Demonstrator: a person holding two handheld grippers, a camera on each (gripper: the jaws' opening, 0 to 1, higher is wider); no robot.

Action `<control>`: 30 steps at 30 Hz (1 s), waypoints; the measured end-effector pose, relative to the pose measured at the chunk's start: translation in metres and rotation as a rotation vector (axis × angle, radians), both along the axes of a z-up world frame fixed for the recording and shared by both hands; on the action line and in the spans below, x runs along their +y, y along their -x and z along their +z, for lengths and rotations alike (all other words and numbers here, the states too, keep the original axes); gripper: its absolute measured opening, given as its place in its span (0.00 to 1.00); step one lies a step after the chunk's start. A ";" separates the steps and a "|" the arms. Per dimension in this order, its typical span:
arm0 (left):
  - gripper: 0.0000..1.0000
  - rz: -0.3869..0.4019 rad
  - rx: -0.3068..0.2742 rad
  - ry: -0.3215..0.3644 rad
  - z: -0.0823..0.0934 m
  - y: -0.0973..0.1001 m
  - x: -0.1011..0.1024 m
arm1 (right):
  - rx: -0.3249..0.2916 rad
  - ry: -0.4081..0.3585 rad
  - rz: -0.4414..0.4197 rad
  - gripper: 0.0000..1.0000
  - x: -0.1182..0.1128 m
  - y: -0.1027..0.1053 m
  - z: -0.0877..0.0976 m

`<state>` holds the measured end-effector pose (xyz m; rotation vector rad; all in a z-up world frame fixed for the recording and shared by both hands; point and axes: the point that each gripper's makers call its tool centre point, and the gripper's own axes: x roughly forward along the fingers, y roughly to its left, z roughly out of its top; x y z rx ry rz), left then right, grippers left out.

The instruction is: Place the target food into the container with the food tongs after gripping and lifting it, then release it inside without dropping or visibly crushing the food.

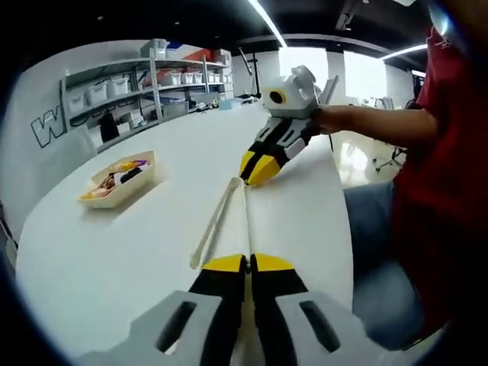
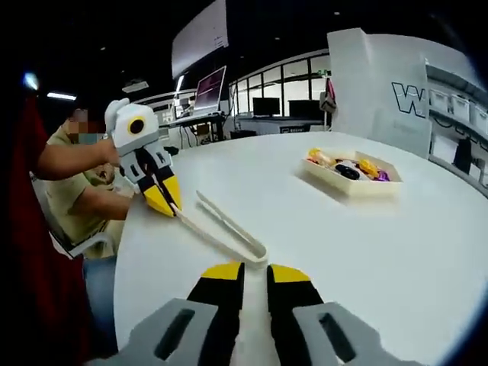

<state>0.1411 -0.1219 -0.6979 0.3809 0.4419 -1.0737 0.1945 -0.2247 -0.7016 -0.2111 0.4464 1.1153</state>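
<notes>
The person wears a red top (image 1: 442,168) and blue jeans (image 1: 374,229). Each handheld gripper has a light grey body, black fingers (image 1: 221,293) with yellow tips, and slotted grey shoulders.

Tongs (image 1: 219,219) (image 2: 226,223): cream/off-white plastic, long V shape, lying flat on white worktop (image 1: 114,259) (image 2: 396,252), close to the edge by the seated person. Arms spread apart, i.e. open; joined end shows in right gripper view as a rounded loop. One arm tip touches or sits just at a hand-held gripper's yellow tips; can't tell if gripped.

Container (image 1: 122,180) (image 2: 352,174): shallow cream rectangular tray, upright, well apart from tongs, toward worktop's far side near the wall w/ lettering. Holds mixed food (image 1: 120,174) (image 2: 347,167): yellow, orange, dark, purple bits, packed together. Individual items too small to ID.
</notes>
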 end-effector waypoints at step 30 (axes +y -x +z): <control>0.05 0.099 0.006 -0.054 -0.005 -0.017 0.012 | -0.058 0.036 0.089 0.14 0.015 0.015 -0.005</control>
